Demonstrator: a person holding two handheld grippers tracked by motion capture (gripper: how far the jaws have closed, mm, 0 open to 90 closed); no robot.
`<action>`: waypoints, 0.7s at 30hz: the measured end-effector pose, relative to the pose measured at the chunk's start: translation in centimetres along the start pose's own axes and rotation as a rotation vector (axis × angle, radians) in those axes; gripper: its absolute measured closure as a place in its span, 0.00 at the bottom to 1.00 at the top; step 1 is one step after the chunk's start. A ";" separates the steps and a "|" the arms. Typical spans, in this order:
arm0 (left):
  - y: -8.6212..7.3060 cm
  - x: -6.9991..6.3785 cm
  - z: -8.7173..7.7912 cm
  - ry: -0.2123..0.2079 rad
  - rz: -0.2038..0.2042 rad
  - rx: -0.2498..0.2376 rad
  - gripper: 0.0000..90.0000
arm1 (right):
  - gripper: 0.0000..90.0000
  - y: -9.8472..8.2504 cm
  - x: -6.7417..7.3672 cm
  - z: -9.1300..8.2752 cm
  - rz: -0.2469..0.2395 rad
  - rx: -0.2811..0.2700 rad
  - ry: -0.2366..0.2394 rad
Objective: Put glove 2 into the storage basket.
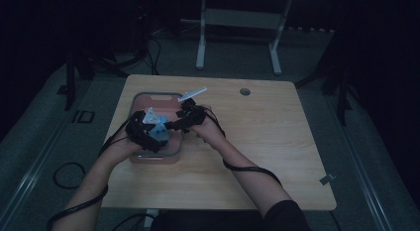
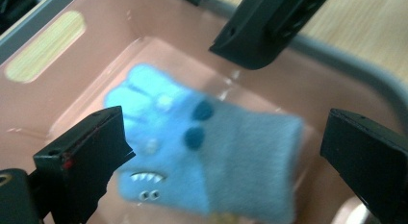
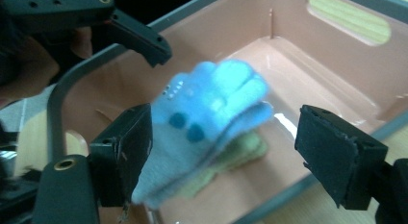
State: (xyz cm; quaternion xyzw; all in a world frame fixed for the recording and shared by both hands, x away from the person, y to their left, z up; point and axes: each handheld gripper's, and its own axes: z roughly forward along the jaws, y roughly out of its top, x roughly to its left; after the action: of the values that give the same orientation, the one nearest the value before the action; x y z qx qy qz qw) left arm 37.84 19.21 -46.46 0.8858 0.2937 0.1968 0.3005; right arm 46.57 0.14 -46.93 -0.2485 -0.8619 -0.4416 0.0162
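Blue and grey, a soft sock with dark blue dots and a small toothy face sits inside a pink tub with a grey rim, on the left part of the wooden bench. In the right gripper view a pale green cloth lies under the sock on the tub floor.

Over the tub, the left gripper has its fingers spread wide; the sock lies between them, its edge just beside the left finger, with a clear gap to the other one. Coming in from the tub's right rim, the right gripper also has its fingers spread wide, with the sock between them, close against the left finger and well apart from the right one. Neither pair presses on it. In the left gripper view the sock looks blurred, so I cannot tell whether it rests fully on the tub floor.
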 end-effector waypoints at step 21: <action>2.0 -2.8 0.0 -0.110 0.001 -0.077 0.04 | 0.19 -1.7 -1.0 -3.3 -0.024 -0.011 -0.037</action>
State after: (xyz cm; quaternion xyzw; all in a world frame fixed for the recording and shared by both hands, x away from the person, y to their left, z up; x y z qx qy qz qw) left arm 36.50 16.12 -45.69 0.8832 0.2684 0.1589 0.3501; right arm 46.03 -3.67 -46.47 -0.2462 -0.8627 -0.4418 -0.0064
